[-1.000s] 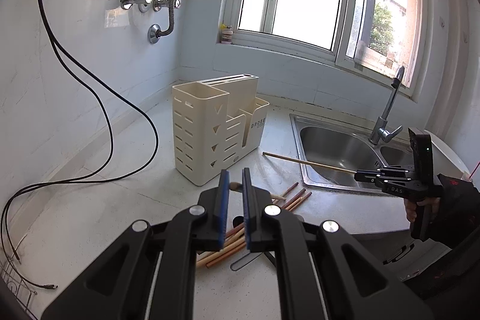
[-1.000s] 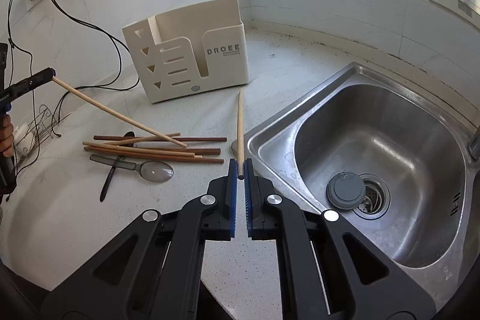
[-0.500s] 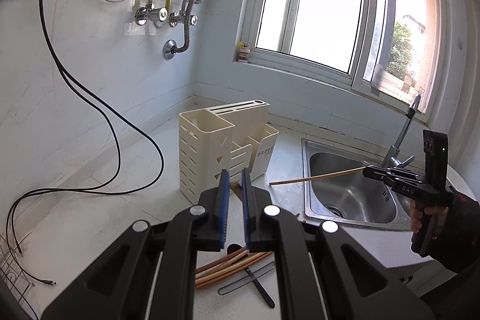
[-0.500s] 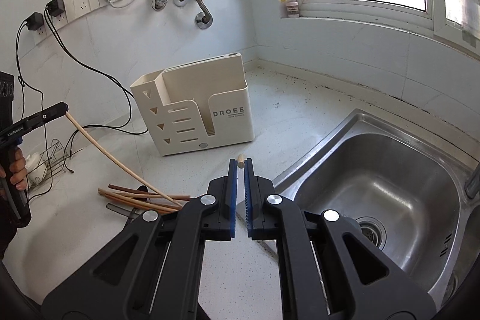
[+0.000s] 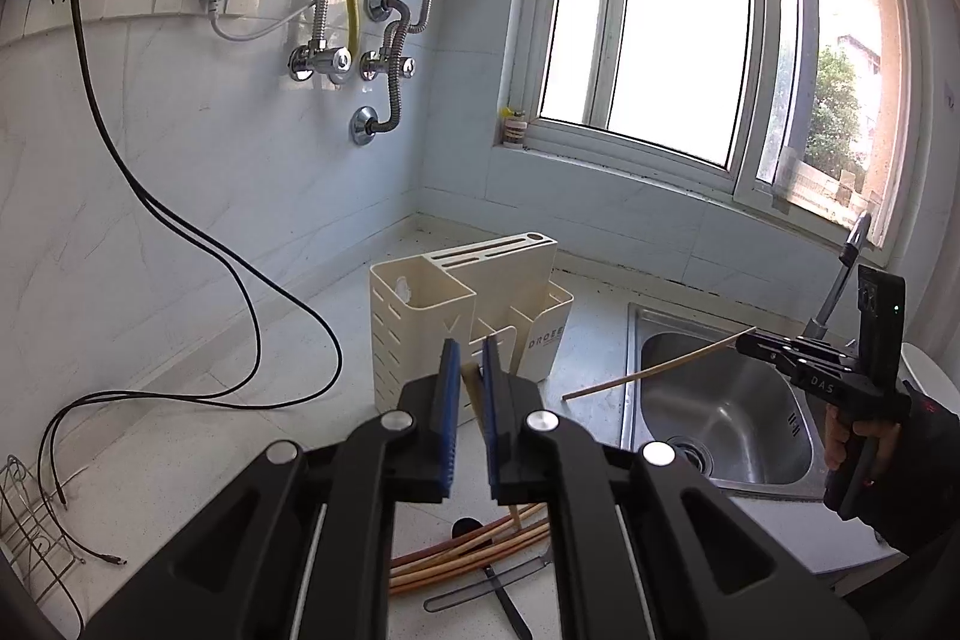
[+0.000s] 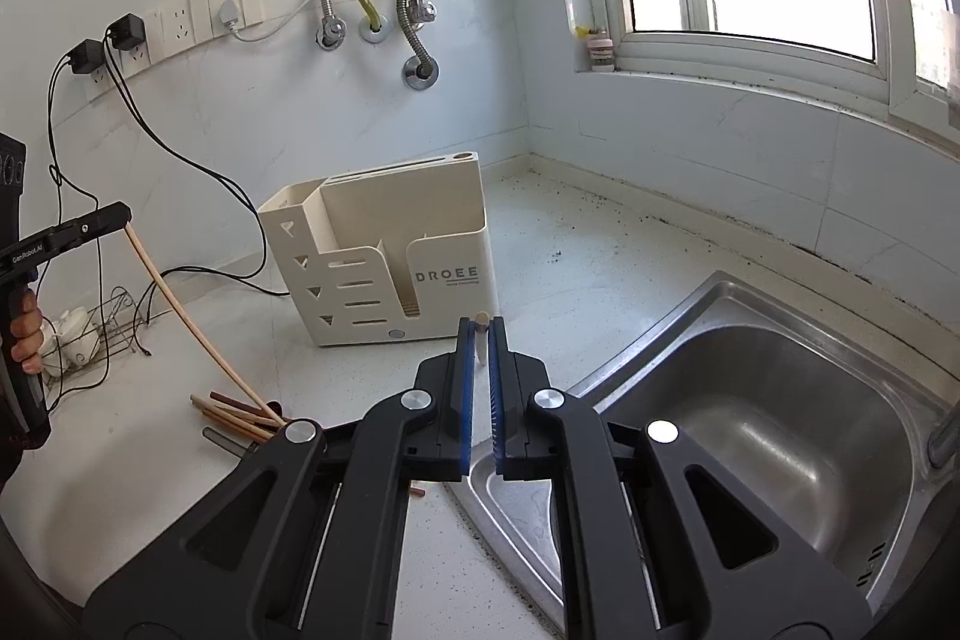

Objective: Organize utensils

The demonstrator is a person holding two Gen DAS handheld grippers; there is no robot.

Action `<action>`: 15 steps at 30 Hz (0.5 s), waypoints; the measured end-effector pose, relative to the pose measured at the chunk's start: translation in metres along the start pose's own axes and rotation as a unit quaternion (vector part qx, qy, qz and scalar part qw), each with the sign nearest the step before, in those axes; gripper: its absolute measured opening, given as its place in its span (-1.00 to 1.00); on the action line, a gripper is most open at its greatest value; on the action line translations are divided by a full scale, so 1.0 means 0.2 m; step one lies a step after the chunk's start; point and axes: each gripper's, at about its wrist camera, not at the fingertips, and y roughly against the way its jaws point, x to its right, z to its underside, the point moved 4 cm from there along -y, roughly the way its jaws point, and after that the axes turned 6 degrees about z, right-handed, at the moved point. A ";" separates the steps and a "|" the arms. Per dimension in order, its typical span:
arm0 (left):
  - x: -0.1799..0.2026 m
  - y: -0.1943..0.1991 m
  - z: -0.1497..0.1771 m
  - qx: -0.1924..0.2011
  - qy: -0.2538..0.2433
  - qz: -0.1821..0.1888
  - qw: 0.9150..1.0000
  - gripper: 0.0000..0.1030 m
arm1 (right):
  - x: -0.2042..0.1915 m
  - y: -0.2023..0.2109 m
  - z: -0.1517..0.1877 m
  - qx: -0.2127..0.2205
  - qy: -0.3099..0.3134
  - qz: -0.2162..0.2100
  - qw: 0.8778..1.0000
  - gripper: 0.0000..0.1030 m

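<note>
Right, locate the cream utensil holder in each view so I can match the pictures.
Left wrist view: cream utensil holder at centre, just beyond the left gripper.
Right wrist view: left of centre, DROEE side facing.
Shared landmark: the steel sink, right of it in both.

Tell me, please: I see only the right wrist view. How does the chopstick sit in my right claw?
Observer: The right claw grips one end of the pale chopstick; the rest runs straight out ahead.
Operator: Where is its free tip?
Observer: Above the counter, beside the sink left rim, apart from the holder.
Operator: What lies under the left claw?
Observer: Loose brown chopsticks and a dark utensil, below the second chopstick it grips.
</note>
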 end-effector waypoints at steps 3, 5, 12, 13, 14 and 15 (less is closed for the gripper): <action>0.01 -0.01 -0.04 0.004 0.004 0.000 1.000 -0.87 | 0.01 0.02 -0.05 0.008 0.000 -0.002 1.000 -0.92; 0.02 -0.02 -0.06 0.005 0.005 -0.002 1.000 -0.87 | 0.01 0.03 -0.09 0.014 0.003 0.000 1.000 -0.92; 0.02 -0.02 -0.11 0.019 0.009 0.001 1.000 -0.88 | 0.00 0.05 -0.18 0.033 0.010 -0.005 0.999 -0.92; 0.02 -0.02 -0.12 0.019 0.009 0.002 1.000 -0.88 | 0.00 0.05 -0.19 0.034 0.011 -0.006 0.999 -0.92; 0.02 -0.02 -0.12 0.021 0.008 0.002 1.000 -0.88 | 0.00 0.05 -0.19 0.035 0.012 -0.007 0.999 -0.92; 0.02 -0.02 -0.13 0.020 0.007 0.003 1.000 -0.88 | -0.01 0.05 -0.20 0.036 0.012 -0.007 0.999 -0.92</action>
